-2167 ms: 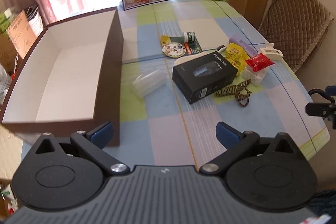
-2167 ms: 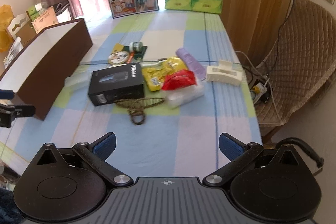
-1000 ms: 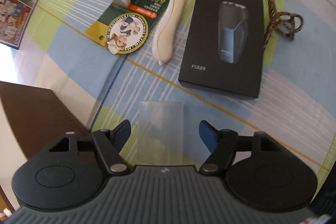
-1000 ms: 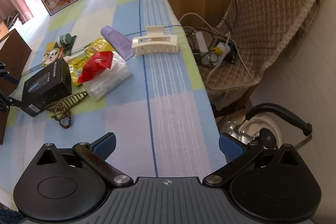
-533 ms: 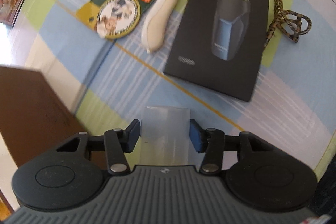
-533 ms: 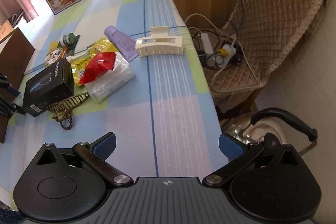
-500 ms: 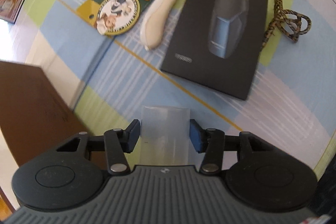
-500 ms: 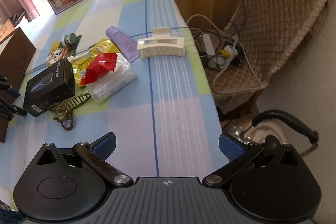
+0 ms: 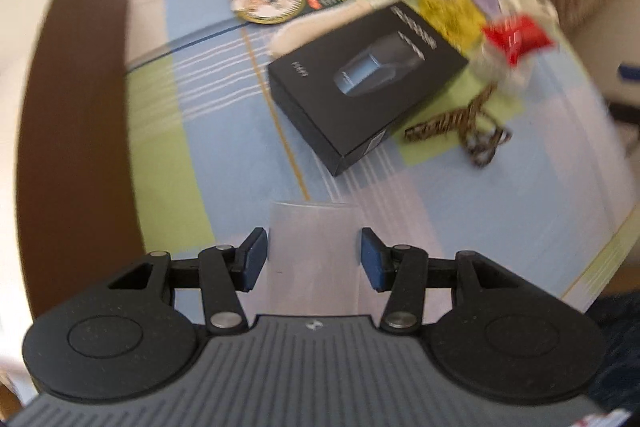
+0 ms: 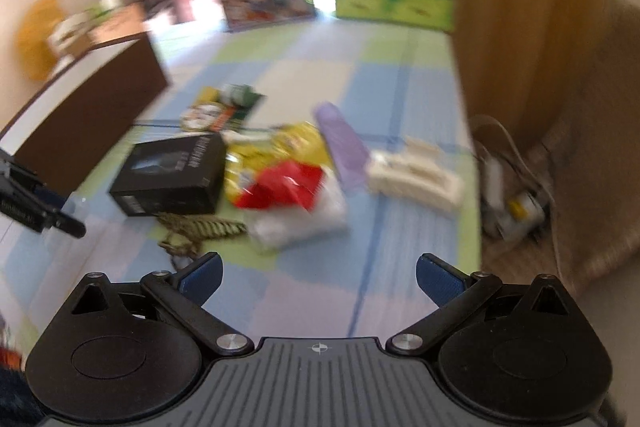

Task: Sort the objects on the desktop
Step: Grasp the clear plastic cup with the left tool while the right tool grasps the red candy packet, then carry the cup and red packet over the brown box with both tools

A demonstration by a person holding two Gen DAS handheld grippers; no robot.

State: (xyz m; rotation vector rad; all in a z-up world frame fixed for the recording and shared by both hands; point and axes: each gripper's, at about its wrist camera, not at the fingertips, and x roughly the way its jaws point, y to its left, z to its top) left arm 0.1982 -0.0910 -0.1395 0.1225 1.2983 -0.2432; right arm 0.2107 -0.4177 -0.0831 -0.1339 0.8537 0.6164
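At the left edge of the tabletop stands the brown box. The left tongs are closed on the clear plastic case, raised above the tabletop near that box. It should travel level and be released only well inside the walls. The right tongs are wide open, holding nothing.

A clear plastic box sits clamped between the left gripper pads, above the checked worktop. The black shaver box lies flat beside the brown box
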